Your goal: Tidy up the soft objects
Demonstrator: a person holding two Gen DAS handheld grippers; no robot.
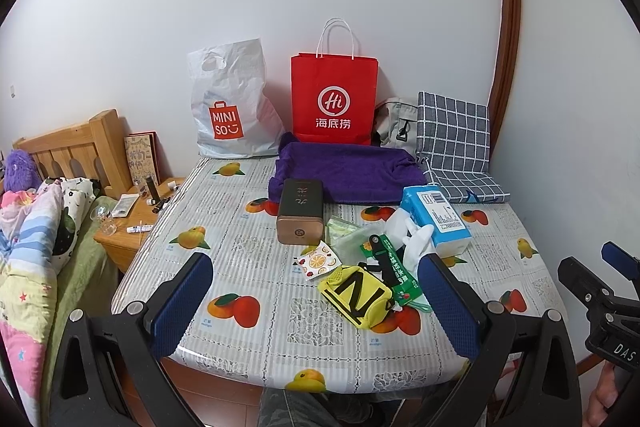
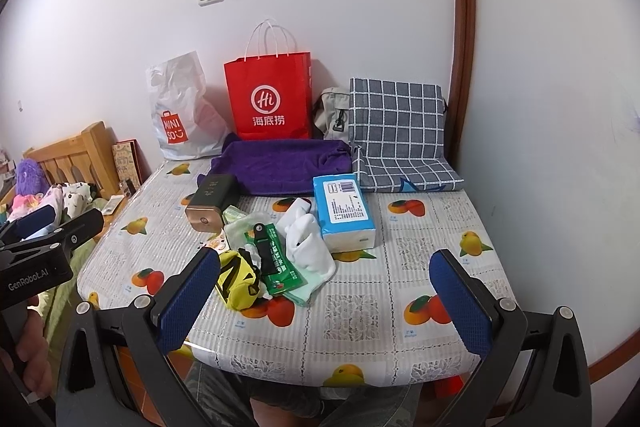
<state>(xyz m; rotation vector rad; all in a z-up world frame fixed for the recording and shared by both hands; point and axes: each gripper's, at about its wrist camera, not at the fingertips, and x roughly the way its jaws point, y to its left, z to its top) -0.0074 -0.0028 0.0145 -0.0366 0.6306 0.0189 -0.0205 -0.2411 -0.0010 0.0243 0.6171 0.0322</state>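
Nothing looks sorted yet; both the left gripper [image 1: 316, 287] and the right gripper [image 2: 324, 287] hang wide open and empty above the bench's [image 1: 256, 355] near edge; ahead of them, between their fingers, lies a loose heap: yellow pouch [image 1: 356, 301], white socks [image 2: 306, 239], tissue pack [image 2: 344, 213]; beyond it a purple towel [image 1: 352, 167].

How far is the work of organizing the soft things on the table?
Nothing looks sorted yet. The white socks, yellow pouch and tissue pack lie in one pile. The left gripper and right gripper are open and empty. All sorting remains.
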